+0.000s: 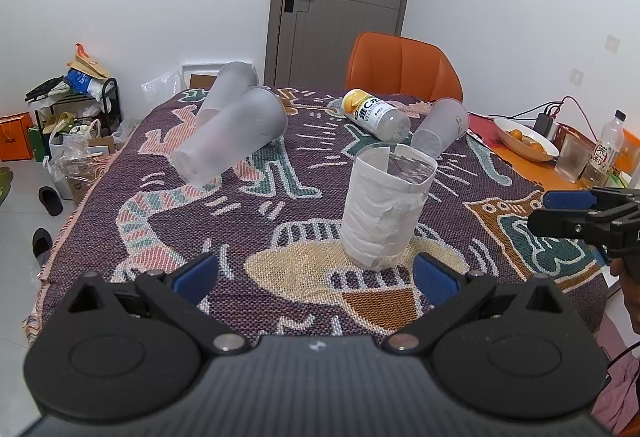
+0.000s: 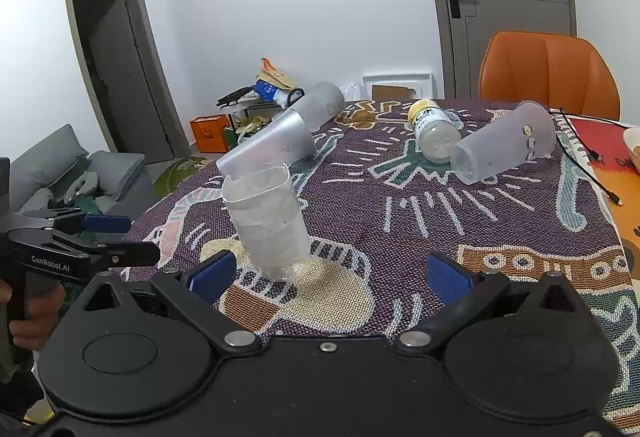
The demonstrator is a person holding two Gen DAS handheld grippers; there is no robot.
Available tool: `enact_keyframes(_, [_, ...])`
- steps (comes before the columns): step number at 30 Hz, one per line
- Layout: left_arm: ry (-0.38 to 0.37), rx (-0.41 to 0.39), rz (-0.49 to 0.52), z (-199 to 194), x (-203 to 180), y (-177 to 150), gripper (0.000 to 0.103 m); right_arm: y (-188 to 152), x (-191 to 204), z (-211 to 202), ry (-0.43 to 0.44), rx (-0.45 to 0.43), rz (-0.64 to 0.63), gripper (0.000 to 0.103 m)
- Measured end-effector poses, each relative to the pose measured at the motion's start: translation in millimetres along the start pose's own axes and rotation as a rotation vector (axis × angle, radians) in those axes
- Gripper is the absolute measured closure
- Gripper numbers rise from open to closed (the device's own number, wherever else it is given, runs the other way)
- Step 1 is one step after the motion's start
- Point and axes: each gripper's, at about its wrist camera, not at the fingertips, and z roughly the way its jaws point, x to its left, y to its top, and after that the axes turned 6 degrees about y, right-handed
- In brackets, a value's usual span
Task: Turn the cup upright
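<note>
Both grippers, left [image 1: 314,277] and right [image 2: 328,277], hang spread wide and empty over the blanket [image 1: 280,237], neither touching a cup. Ahead of them a paper-wrapped cup [image 1: 386,205] already stands upright. Three frosted cups lie tipped: two at left [image 1: 232,135], one at right [image 1: 440,127], beside a bottle [image 1: 376,115]; judged partly done. Only the right view shows the sofa [image 2: 80,177].

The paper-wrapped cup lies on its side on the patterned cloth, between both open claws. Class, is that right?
Not quite: the paper-wrapped cup stands upright, mouth up, as the left wrist view shows. It is on the patterned cloth, ahead of the open left claw and right claw.
</note>
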Motion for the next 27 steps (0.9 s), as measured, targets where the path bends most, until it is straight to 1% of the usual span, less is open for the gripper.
enact_keyframes(27, [0.001, 0.002, -0.005, 1.5, 2.0, -3.4, 0.0, -3.4, -1.2, 1.7, -0.003, 0.009, 0.004, 0.0])
